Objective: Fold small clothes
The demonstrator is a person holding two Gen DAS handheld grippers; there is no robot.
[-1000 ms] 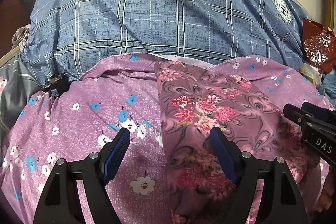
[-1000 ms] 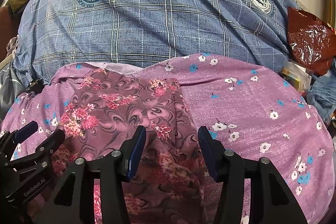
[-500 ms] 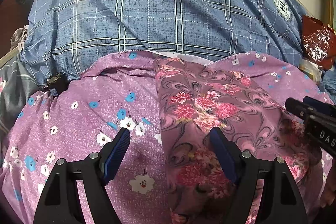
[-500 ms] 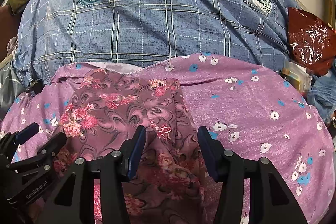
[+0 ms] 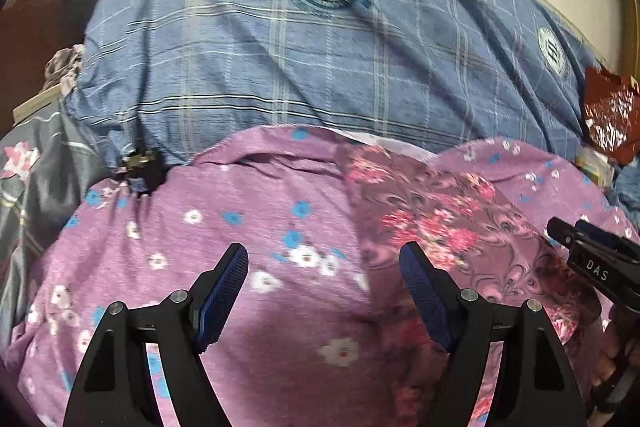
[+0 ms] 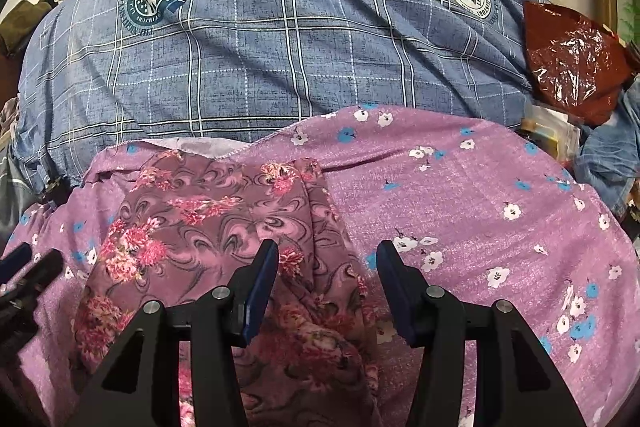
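Note:
A small mauve garment (image 6: 208,219) with pink flowers and swirls lies crumpled on a purple flowered sheet (image 6: 480,211). My right gripper (image 6: 328,251) hovers open over the garment's right edge, and the cloth lies below its jaws, not pinched. In the left wrist view the garment (image 5: 448,227) lies to the right. My left gripper (image 5: 324,255) stands wide open over the bare purple sheet (image 5: 240,211), with its right finger near the garment's left edge. Each gripper shows at the side of the other's view: the right gripper (image 5: 592,259) and the left gripper (image 6: 24,267).
A big blue plaid quilt (image 6: 280,47) bulges behind the purple sheet. A red plastic bag (image 6: 576,59) and blue denim (image 6: 616,155) lie at the right. Grey flowered bedding (image 5: 36,179) and a small dark object (image 5: 140,171) are at the left.
My left gripper has moved left, off the mauve garment and over the purple sheet. The right gripper has stayed in place. Both jaws stand as wide as before.

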